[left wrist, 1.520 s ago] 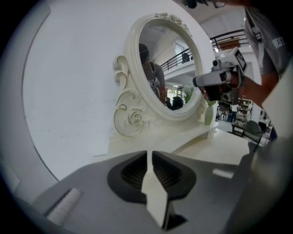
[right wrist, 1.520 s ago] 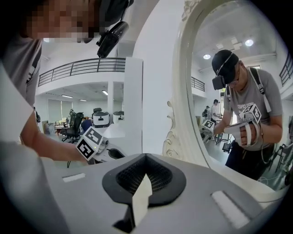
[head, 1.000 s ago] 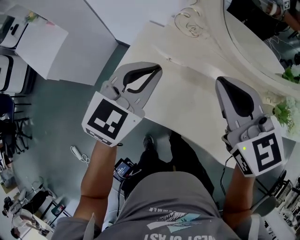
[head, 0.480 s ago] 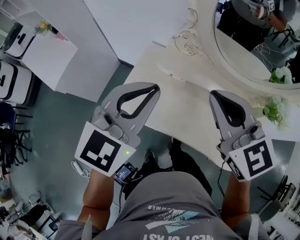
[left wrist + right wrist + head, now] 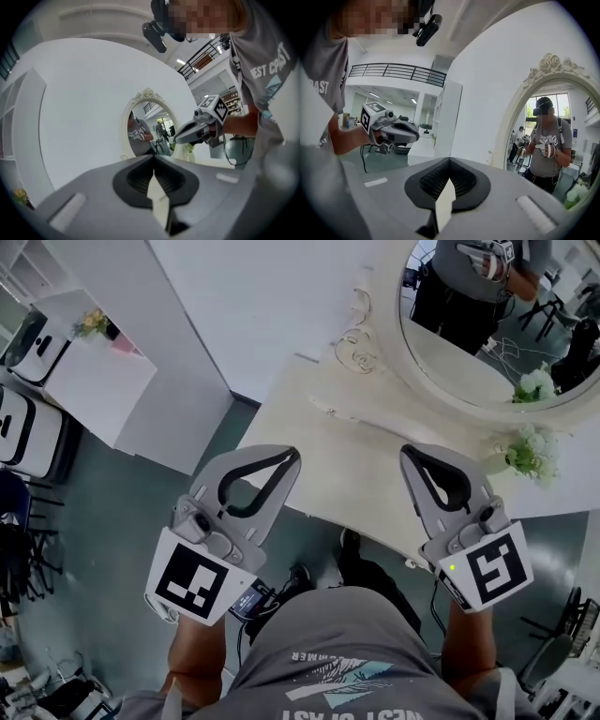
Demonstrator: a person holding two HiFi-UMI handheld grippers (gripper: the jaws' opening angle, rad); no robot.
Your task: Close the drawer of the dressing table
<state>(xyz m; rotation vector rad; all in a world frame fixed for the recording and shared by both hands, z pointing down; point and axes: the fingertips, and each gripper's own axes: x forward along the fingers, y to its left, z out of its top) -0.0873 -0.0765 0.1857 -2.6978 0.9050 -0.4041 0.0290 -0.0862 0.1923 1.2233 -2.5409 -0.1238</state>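
the left hand-held gripper [image 5: 293, 456] and the right hand-held gripper [image 5: 409, 455] are both hovering over the front edge of the table [image 5: 356, 451], tips pointing toward the oval mirror [image 5: 469, 343]. each one's jaws are meeting at the tips, closed on nothing, with only a teardrop gap behind the contact.

the drawer itself is not showing in any view. judging by the task, it is lying under the table's front edge, below the tips and back toward the person, with its long axis running along that edge. both tips are sitting about level with the edge. the right one is nearer the middle of the table and the left is nearer its left corner, so the right is probably the closer to the drawer front.

the tabletop is looking smooth, cream and slightly mottled, and the mirror frame is carved with scrolls. a small spray of white flowers [image 5: 531, 450] is standing at the right. the jaws are grey plastic with black ribbed pads.
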